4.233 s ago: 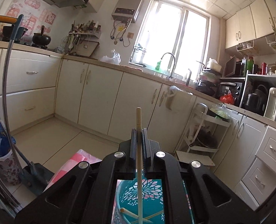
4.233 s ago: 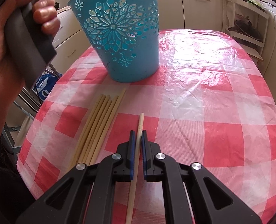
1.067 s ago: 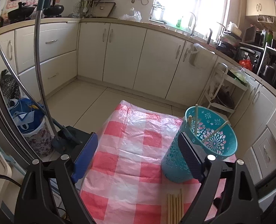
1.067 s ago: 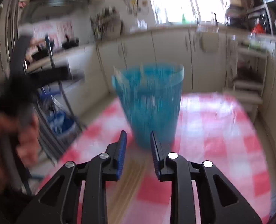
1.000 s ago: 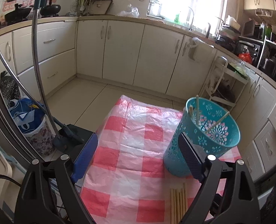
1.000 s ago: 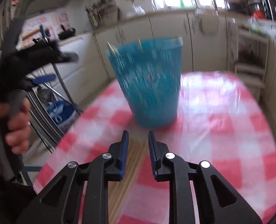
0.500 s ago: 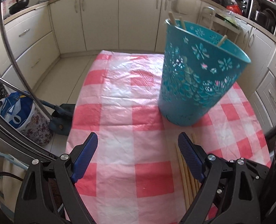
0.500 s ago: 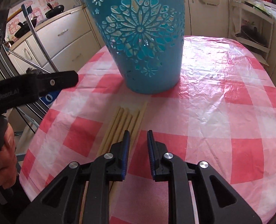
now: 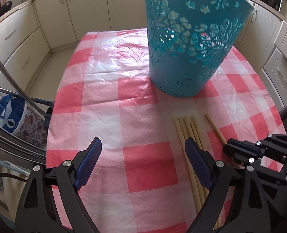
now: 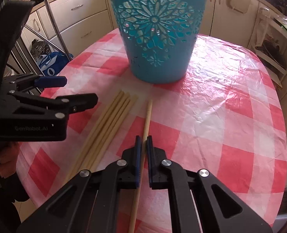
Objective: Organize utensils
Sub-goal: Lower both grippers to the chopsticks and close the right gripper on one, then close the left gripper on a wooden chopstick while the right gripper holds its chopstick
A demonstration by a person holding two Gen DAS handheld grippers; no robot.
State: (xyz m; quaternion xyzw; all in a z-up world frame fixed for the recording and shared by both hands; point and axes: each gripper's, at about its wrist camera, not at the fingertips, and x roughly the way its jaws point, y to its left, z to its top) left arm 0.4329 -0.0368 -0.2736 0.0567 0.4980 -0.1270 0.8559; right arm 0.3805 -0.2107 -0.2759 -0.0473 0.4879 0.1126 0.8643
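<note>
A teal cut-out basket (image 9: 186,58) (image 10: 157,38) stands upright on the red-checked tablecloth (image 9: 104,77). In front of it lie several pale chopsticks in a bundle (image 9: 188,130) (image 10: 112,120), and one single chopstick (image 10: 147,116) (image 9: 214,128) lies apart to their right. My right gripper (image 10: 144,137) (image 9: 228,149) points down at the table, its jaws closing tight on that single chopstick, which still rests on the cloth. My left gripper (image 9: 143,141) (image 10: 81,89) hangs wide open over the cloth, left of the bundle, with nothing between its fingers.
The round table's edge drops off at left, with a blue bag (image 9: 9,116) and a metal rail (image 9: 11,81) beside it on the floor. Cream kitchen cabinets (image 9: 85,5) ring the room. A white shelf rack (image 10: 273,44) stands at the right. A hand (image 10: 5,163) holds the left gripper.
Both grippers have dropped toward the table and tilted down. The right jaws have narrowed around the single chopstick. The left gripper stays wide open and has come closer to the bundle.
</note>
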